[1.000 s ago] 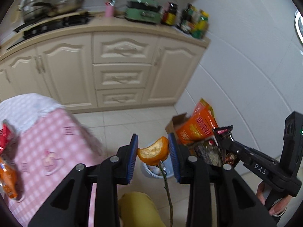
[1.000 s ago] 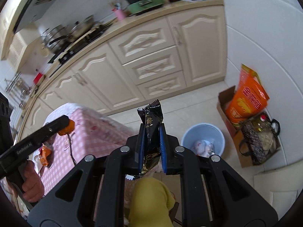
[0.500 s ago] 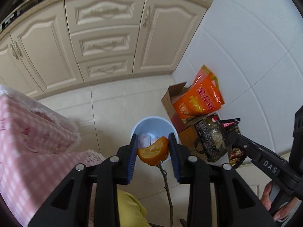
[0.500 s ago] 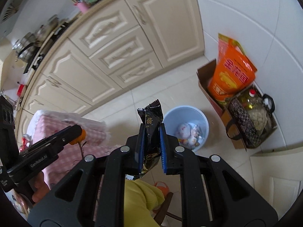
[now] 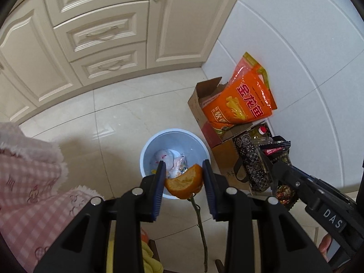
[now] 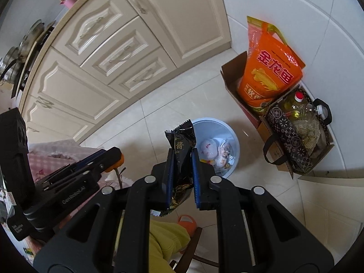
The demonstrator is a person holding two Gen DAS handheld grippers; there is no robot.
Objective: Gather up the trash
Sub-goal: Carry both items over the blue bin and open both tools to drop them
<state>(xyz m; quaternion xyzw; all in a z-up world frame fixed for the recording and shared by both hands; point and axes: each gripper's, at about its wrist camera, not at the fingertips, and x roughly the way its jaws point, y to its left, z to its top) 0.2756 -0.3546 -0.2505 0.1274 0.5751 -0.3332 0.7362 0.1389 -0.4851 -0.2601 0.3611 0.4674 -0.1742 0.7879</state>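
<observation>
The pink checked cloth (image 5: pixel 27 182) drapes at left, the left gripper (image 5: pixel 183 177) clamps an orange peel (image 5: pixel 185 182) above the blue bin (image 5: pixel 147 150), the right gripper (image 6: pixel 182 166) pinches a black wrapper (image 6: pixel 182 141) near its rim, and a cardboard box (image 6: pixel 229 79) crowds the wall beyond bare floor tiles.

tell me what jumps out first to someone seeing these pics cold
The orange peel with its dangling stem, pinched in the left gripper above the pale blue trash bin on the floor. Next, the bright orange bag standing in a cardboard box against the white wall, right of the bin.
</observation>
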